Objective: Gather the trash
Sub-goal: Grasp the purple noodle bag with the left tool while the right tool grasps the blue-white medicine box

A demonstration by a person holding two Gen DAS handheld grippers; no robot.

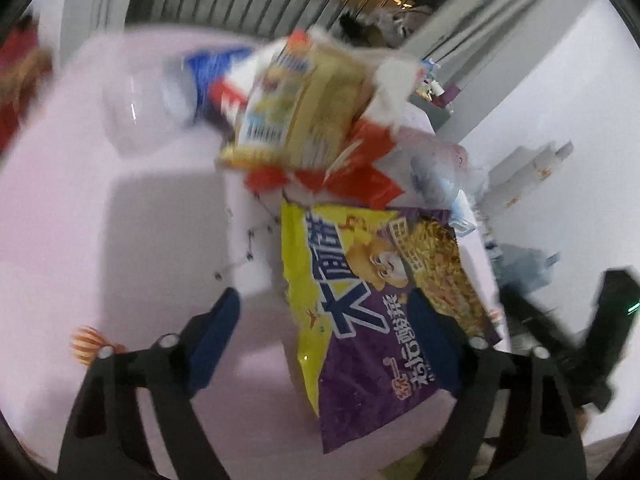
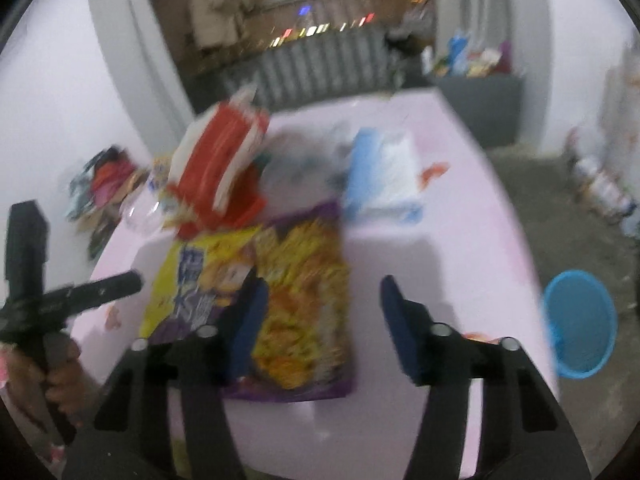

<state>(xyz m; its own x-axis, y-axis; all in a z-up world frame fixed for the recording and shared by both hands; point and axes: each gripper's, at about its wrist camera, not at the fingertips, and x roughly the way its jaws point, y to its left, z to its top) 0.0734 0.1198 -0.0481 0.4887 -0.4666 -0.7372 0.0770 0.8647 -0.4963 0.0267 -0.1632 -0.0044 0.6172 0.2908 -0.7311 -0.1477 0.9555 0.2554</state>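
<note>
Both tongs hover with jaws apart over the pale pink table (image 1: 120, 220), gripping nothing. The flat yellow-and-purple plastic noodle packet (image 1: 372, 312) lies between the left tongs (image 1: 328, 320) fingers and under the right tongs (image 2: 320, 320) left finger. Beyond it sit crumpled red-and-white wrappers (image 2: 218, 168). A blue mesh basket (image 2: 580, 324) stands on the floor right of the right tongs.

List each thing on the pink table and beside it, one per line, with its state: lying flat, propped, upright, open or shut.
Purple and yellow noodle packet: lying flat on the pink table.
Yellow snack packet: propped on the pile, tilted.
Red and white wrapper: crumpled, raised.
Clear plastic bottle: lying on its side.
Blue basket: upright on the floor.
Left gripper: open.
Right gripper: open.
</note>
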